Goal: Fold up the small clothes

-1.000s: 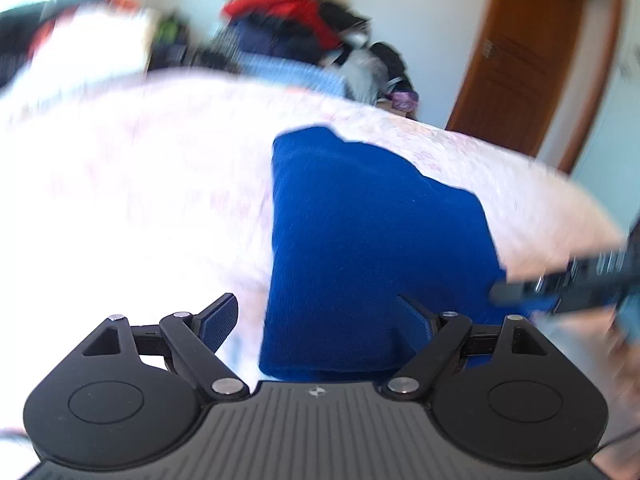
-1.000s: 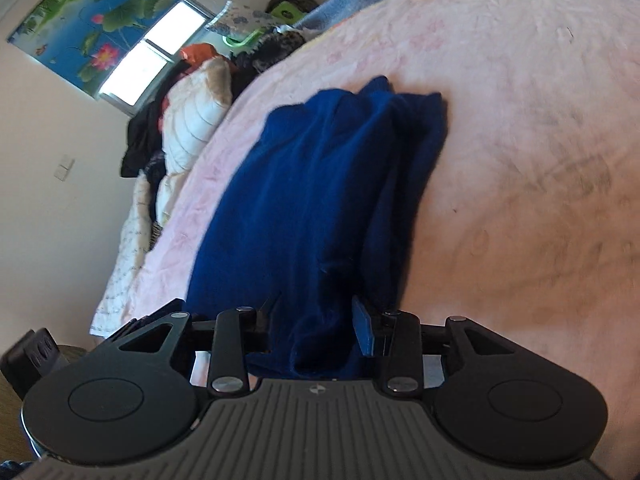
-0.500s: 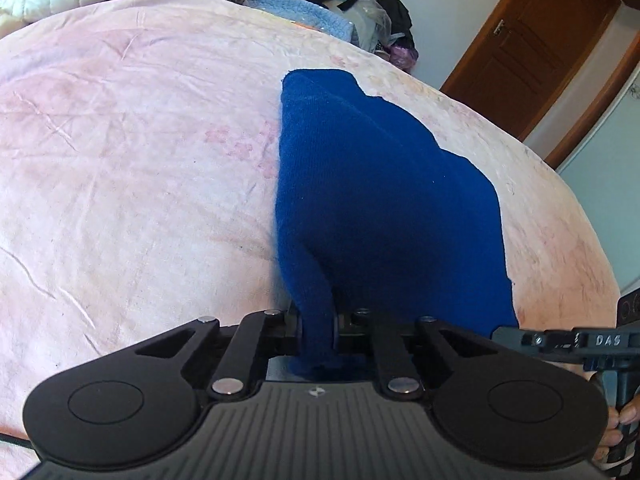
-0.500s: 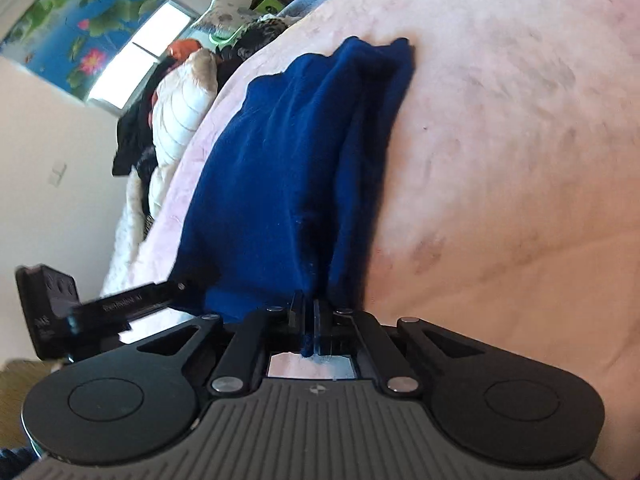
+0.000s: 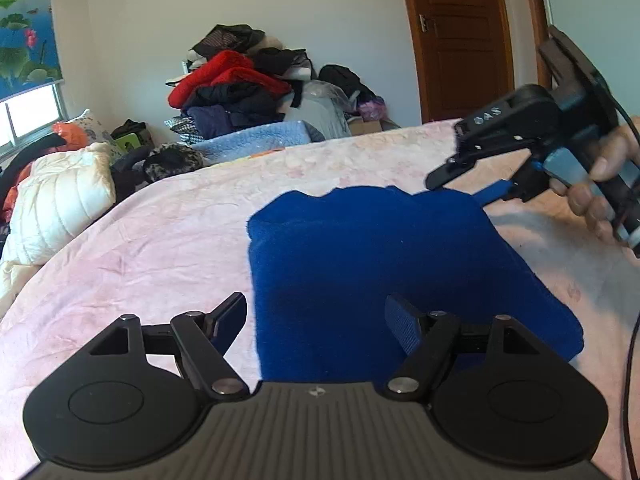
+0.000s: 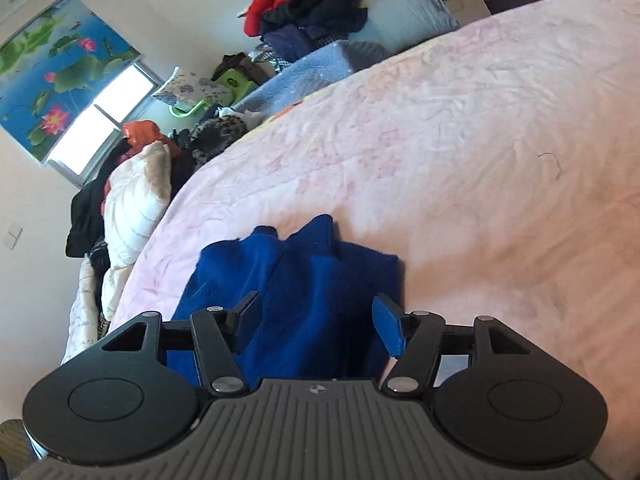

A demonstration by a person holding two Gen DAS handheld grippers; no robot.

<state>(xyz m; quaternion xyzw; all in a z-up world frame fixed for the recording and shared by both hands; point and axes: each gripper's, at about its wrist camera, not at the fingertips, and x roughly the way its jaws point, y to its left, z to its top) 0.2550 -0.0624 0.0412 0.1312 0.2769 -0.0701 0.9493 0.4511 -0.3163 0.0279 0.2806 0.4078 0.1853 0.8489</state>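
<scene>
A blue knit garment (image 5: 380, 264) lies folded in a thick rectangle on the pink bedspread (image 5: 160, 248). My left gripper (image 5: 316, 320) hovers over its near left corner. The jaws are opening and the pads are clear of the cloth. In the left wrist view a hand (image 5: 600, 168) holds my right gripper (image 5: 464, 184) above the garment's far right corner. In the right wrist view the right gripper (image 6: 316, 320) is opening too. The bunched end of the garment (image 6: 304, 280) lies between and under its fingers (image 6: 386, 328), which do not press on it.
A pile of red and dark clothes (image 5: 240, 84) and a light blue blanket (image 5: 256, 140) sit beyond the bed's far edge. A white quilted cover (image 5: 60, 208) lies at the left. A wooden door (image 5: 460, 40) stands at the back right.
Half a second ago both grippers were shut on the garment's edge. Both have since let go, opened and drawn back. The garment now lies shorter and thicker.
</scene>
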